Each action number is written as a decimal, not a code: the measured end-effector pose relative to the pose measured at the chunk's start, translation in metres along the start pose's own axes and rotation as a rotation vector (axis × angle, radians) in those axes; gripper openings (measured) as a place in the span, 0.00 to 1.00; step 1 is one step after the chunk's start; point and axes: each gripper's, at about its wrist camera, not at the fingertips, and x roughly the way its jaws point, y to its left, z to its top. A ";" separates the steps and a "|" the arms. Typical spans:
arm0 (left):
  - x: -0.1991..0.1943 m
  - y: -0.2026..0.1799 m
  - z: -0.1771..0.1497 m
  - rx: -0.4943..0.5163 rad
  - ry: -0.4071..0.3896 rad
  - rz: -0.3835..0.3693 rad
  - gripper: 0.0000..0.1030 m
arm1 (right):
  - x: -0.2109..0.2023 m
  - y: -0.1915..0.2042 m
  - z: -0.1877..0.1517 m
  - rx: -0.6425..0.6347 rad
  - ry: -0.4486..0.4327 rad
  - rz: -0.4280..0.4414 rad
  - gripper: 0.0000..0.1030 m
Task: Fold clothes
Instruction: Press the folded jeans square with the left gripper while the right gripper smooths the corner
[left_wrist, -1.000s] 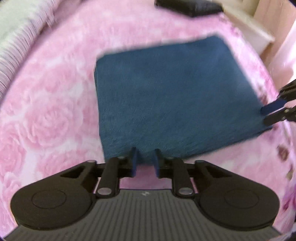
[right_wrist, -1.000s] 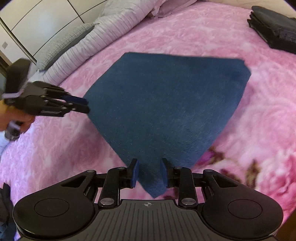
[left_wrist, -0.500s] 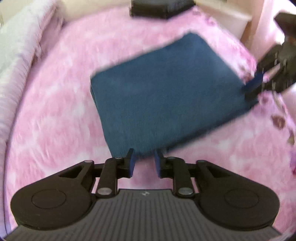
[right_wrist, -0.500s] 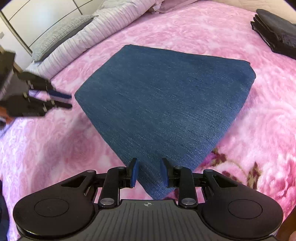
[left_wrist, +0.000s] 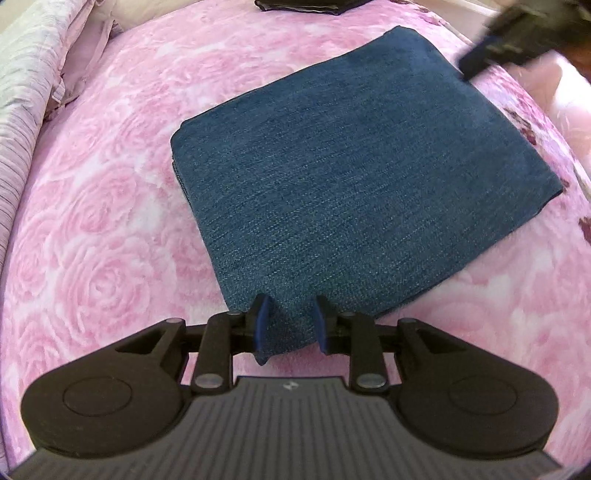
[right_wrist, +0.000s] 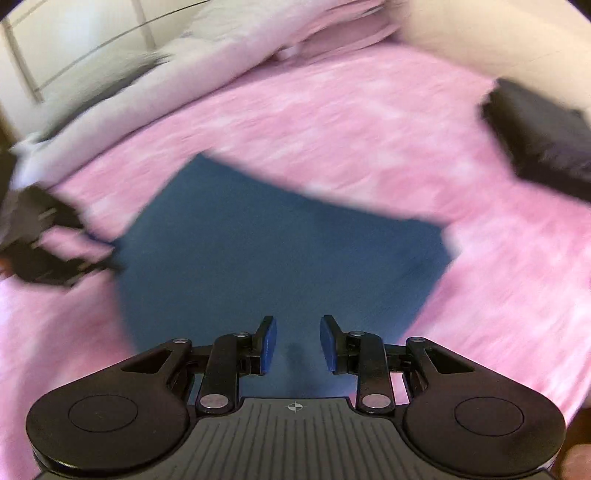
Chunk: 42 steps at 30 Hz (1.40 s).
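A folded dark blue cloth (left_wrist: 351, 177) lies flat on the pink rose bedspread (left_wrist: 92, 240). My left gripper (left_wrist: 290, 328) sits at its near corner. Its jaws are opening, and the corner lies between them with the pads not pressing it. In the left wrist view my right gripper (left_wrist: 480, 55) is a blur at the top right, off the cloth's far corner. The right wrist view is smeared by motion. There my right gripper (right_wrist: 297, 343) hovers open over the blue cloth (right_wrist: 280, 251) with nothing held, and the left gripper (right_wrist: 92, 258) shows at the cloth's left corner.
A pile of folded black clothes (right_wrist: 546, 136) lies at the far side of the bed, also seen as a dark pile (left_wrist: 306, 4) at the top edge. Pale striped pillows (left_wrist: 22, 110) line the left side. Pink bedspread surrounds the cloth.
My left jaws have spread apart around the cloth's corner. My right gripper has left the cloth's other corner and swung away, and its view now blurs.
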 end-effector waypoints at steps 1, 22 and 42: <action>0.000 0.001 -0.001 0.000 -0.001 -0.005 0.23 | 0.010 -0.010 0.007 -0.001 -0.004 -0.040 0.29; 0.002 0.004 0.006 -0.078 0.038 -0.014 0.24 | 0.075 0.045 0.086 -0.192 -0.045 0.081 0.30; 0.001 0.006 -0.001 -0.127 -0.015 -0.003 0.24 | 0.107 0.106 0.095 -0.301 -0.010 0.231 0.39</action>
